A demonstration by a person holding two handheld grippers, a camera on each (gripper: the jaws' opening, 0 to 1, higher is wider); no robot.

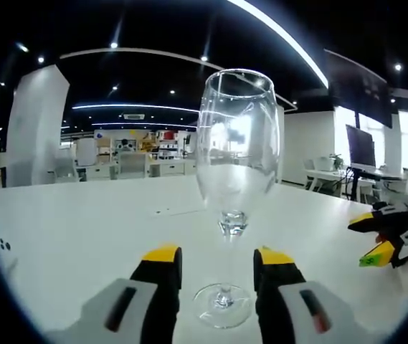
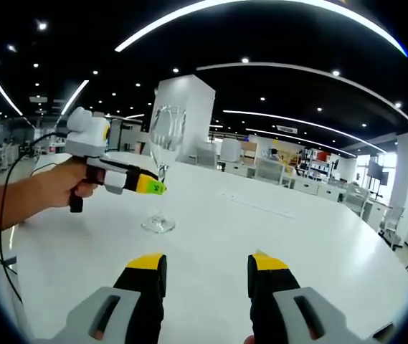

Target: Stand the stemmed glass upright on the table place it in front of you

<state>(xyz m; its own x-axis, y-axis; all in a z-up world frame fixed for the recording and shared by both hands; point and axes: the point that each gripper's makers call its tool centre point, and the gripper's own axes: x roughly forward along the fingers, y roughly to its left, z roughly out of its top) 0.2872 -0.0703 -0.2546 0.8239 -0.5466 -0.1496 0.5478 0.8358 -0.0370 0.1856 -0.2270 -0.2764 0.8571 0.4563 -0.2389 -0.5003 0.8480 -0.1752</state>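
**Glass upright between my left jaws, right gripper standing off**

Left gripper view: the stemmed glass stands upright on the white surface, its foot flat and its stem rising straight between my left gripper. The two yellow-tipped jaws are apart, one on each side of the stem, and I see a gap on both sides, so nothing is clamped. The glass's long axis runs vertical, square to the line of my jaws, and it sits dead ahead and very close. At the right edge my right gripper comes into view, well apart from the glass.

Right gripper view: my right gripper has its jaws spread and holds nothing; bare surface lies between them. The glass is ahead and to the left, upright, foot on the surface. My left gripper comes in from the left with my hand behind it, its green and yellow tips level with the stem; from this angle I cannot tell whether a tip touches the stem or is only just beside it.

My judgement: the glass already stands as asked, so what remains is backing the left gripper straight away along its own line. The left is far the nearer, and any sideways drift would knock the stem, which sits between its jaws.
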